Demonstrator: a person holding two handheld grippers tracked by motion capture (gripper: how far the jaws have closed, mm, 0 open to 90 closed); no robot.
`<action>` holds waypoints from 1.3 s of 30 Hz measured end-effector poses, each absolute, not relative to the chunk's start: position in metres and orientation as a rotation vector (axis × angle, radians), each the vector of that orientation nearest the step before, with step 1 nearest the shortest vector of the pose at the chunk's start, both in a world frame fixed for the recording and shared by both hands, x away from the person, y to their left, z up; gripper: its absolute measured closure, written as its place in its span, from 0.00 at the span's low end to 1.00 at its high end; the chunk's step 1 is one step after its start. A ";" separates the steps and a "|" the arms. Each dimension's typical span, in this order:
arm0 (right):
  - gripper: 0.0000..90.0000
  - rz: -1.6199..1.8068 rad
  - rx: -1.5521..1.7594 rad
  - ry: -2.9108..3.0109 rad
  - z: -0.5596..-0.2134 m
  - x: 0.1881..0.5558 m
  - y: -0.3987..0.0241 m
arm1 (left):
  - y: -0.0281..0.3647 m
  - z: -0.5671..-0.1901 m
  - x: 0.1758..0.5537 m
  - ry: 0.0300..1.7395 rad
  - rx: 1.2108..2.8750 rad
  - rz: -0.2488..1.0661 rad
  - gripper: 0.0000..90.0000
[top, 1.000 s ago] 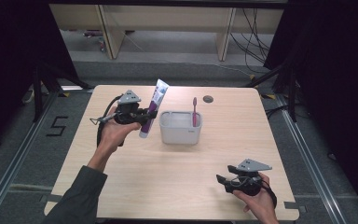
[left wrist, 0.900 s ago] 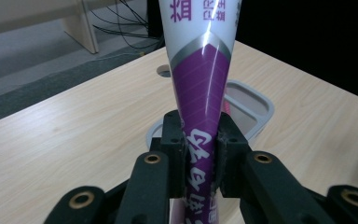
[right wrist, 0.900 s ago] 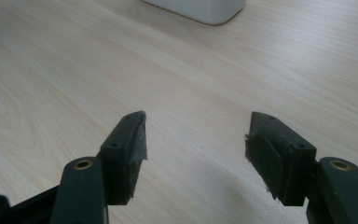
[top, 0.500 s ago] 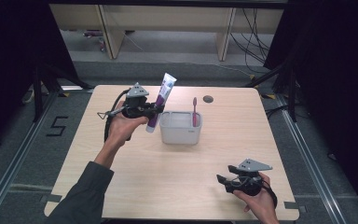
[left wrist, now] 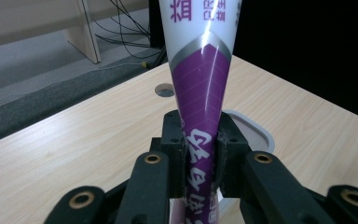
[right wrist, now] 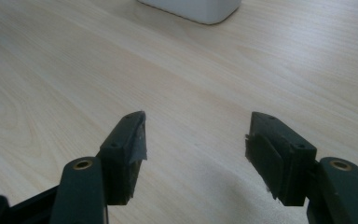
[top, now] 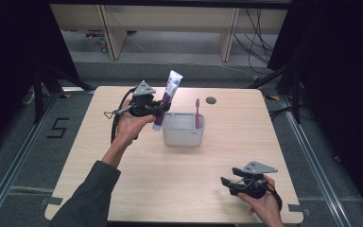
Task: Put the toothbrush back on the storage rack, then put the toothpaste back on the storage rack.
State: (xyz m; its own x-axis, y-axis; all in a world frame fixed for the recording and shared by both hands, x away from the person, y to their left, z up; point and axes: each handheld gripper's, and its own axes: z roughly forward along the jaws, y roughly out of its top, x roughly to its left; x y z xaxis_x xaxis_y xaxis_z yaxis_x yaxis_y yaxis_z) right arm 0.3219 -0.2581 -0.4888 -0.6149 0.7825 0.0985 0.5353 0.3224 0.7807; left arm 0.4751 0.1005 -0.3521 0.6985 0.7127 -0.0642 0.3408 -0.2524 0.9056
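Fingers (left wrist: 175, 154) clamp the toothpaste tube (top: 166, 100) beside the white holder (top: 183, 135) holding a toothbrush (top: 197, 113).

Even overhead light brightens the table (top: 179, 161), while black surrounds darken the high view from 9 to 3 o'clock. A glare streak runs down the tube (left wrist: 205, 70), with soft shadows under the right jaws. Near jaws blur slightly at 6 o'clock.

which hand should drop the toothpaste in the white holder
Left. The left gripper is already shut on the toothpaste tube, right beside the white holder. The right gripper sits open and empty near the table's front edge.
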 end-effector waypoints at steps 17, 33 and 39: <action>0.43 1.180 1.197 2.298 -0.490 0.322 -0.258 | 0.077 -0.356 0.482 0.813 1.825 0.455 0.85; 0.43 1.175 1.174 2.299 -0.489 0.324 -0.257 | 0.063 -0.359 0.488 0.826 1.807 0.456 0.85; 0.43 1.175 1.176 2.308 -0.489 0.324 -0.258 | 0.059 -0.361 0.491 0.834 1.781 0.467 0.85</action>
